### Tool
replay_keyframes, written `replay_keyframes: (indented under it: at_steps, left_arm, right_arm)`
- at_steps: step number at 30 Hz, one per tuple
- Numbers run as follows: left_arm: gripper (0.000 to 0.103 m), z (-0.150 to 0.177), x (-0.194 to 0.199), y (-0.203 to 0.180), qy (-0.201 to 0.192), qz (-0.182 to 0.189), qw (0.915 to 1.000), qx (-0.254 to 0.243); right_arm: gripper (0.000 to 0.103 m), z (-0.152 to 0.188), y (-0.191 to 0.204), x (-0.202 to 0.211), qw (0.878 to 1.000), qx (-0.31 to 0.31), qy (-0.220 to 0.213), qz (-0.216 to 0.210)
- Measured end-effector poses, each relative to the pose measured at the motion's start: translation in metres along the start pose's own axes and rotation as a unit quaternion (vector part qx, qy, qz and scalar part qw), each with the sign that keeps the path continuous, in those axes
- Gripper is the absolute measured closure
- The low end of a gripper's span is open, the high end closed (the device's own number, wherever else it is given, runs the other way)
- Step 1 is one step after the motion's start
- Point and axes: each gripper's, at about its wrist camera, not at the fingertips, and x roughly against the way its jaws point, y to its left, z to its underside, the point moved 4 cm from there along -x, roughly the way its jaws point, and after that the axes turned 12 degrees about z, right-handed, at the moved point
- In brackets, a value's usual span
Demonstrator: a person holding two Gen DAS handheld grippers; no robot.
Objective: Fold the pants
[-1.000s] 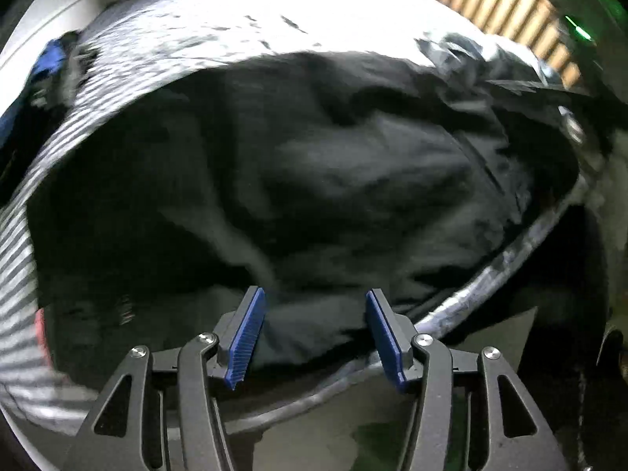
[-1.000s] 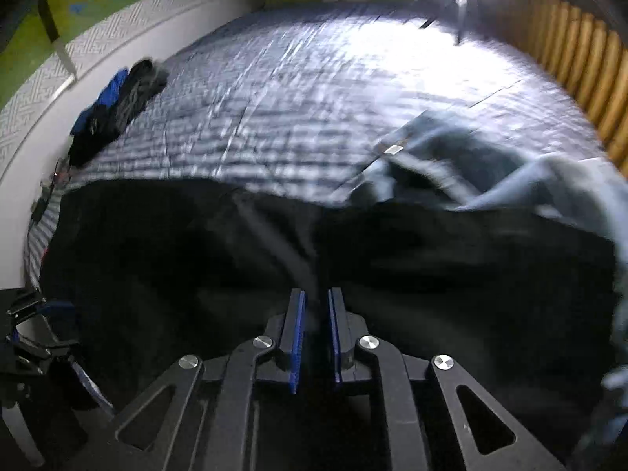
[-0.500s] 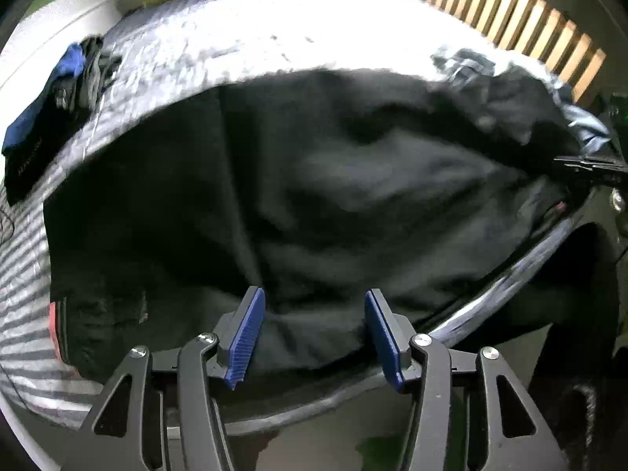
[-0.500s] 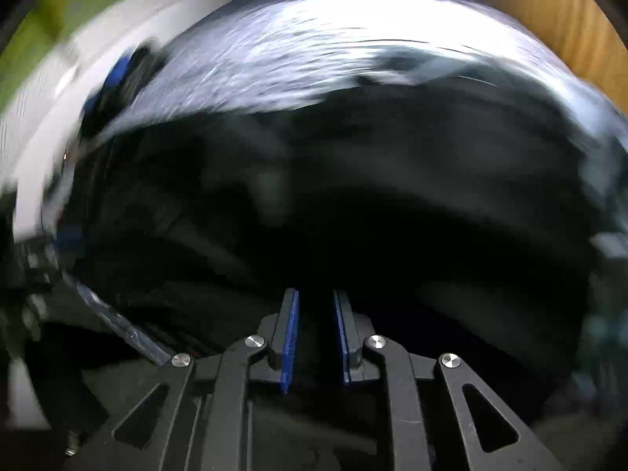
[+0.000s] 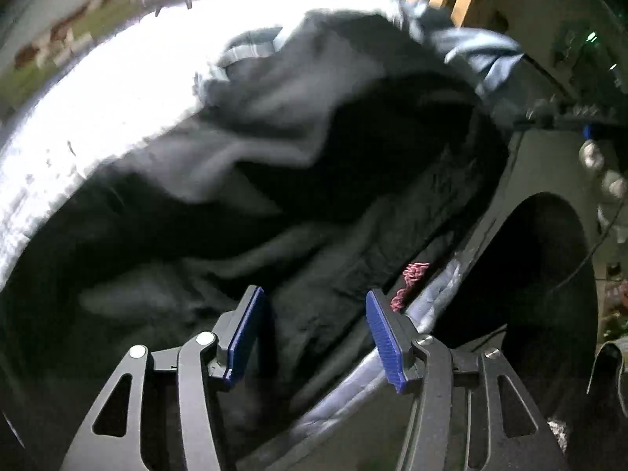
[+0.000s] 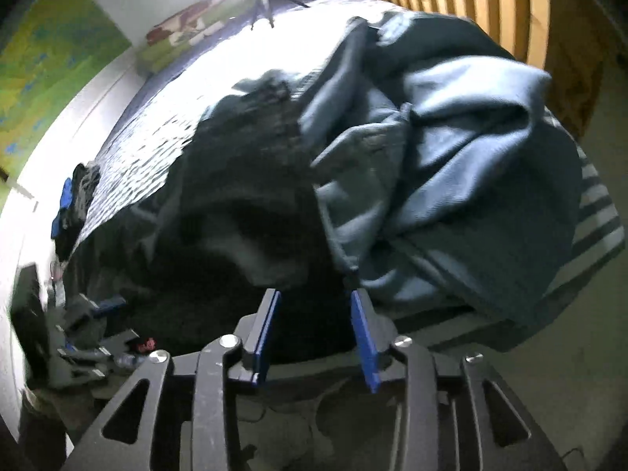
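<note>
Black pants (image 5: 274, 196) lie rumpled across the striped bed cover (image 5: 98, 98), with a red tag (image 5: 412, 278) at their near edge. My left gripper (image 5: 314, 298) hangs over that edge, open and still opening a little, touching no cloth. My right gripper (image 6: 314, 302) has its jaws opening. Black pants (image 6: 243, 235) lie below the gap and the pads press on nothing. A bunched grey-blue garment (image 6: 451, 176) sits just right of the right gripper's fingers. The left gripper (image 6: 98, 306) shows blurred at the lower left of the right wrist view.
A wooden slatted board (image 6: 451, 8) stands along the bed's far right side. A small pile of blue and dark clothes (image 6: 70, 204) lies at the bed's left edge. The mattress edge (image 5: 392, 361) runs under the left gripper, with dark floor beyond it.
Both views have swept right along the bed toward the slatted board and rolled. The right gripper's jaws have gone from nearly shut to clearly apart. The left gripper's gap looks the same.
</note>
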Motion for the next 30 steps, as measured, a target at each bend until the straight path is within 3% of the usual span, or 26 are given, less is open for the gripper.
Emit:
replay_keyframes:
  at_steps: [2, 6, 7, 9, 11, 14, 18, 21, 23, 25, 29, 30]
  left_arm:
    - [0.042, 0.005, 0.003, -0.009, 0.004, -0.010, 0.9996, -0.028]
    - [0.045, 0.011, 0.015, -0.010, 0.029, 0.026, 0.9992, -0.011]
    - [0.045, 0.011, 0.017, -0.010, 0.030, 0.021, 0.9992, -0.014]
    - [0.046, 0.010, 0.021, -0.013, 0.026, 0.017, 0.9994, -0.011]
    - [0.046, 0.004, 0.027, -0.017, 0.012, 0.025, 0.9996, -0.005]
    - [0.044, -0.015, 0.029, -0.040, -0.017, 0.021, 0.9993, -0.026]
    - [0.041, -0.033, 0.007, -0.090, -0.016, 0.012, 0.9950, -0.098]
    - [0.041, -0.045, -0.019, -0.120, -0.014, 0.004, 0.9909, -0.134]
    - [0.041, -0.055, -0.037, -0.126, -0.013, -0.018, 0.9890, -0.146]
    - [0.042, -0.062, -0.048, -0.127, -0.006, -0.017, 0.9894, -0.144]
    - [0.076, -0.074, -0.056, -0.120, -0.018, 0.021, 0.9952, -0.094]
    - [0.079, -0.078, -0.053, -0.116, -0.024, 0.041, 0.9967, -0.066]
  right_arm:
    - [0.051, -0.002, -0.002, -0.006, 1.000, -0.003, 0.001, -0.013]
    - [0.046, -0.003, 0.006, -0.025, 1.000, 0.023, 0.013, -0.013]
    - [0.049, -0.002, 0.009, -0.024, 0.999, 0.029, 0.012, -0.020]
    - [0.065, 0.001, 0.012, -0.023, 0.998, 0.046, 0.022, -0.034]
    - [0.074, 0.002, 0.009, -0.018, 0.997, 0.043, 0.034, -0.056]
    - [0.075, -0.008, -0.008, -0.006, 0.993, -0.021, 0.042, -0.112]
    - [0.075, -0.021, -0.015, 0.002, 0.996, -0.026, 0.020, -0.089]
    - [0.073, -0.021, -0.012, -0.005, 0.996, -0.013, 0.037, -0.085]
    - [0.072, -0.015, -0.009, -0.010, 0.995, 0.003, 0.050, -0.086]
    - [0.070, -0.007, -0.009, -0.015, 0.993, 0.010, 0.064, -0.097]
    - [0.068, 0.001, -0.007, -0.024, 0.990, 0.007, 0.077, -0.120]
    - [0.068, 0.002, -0.007, -0.022, 0.989, 0.006, 0.072, -0.126]
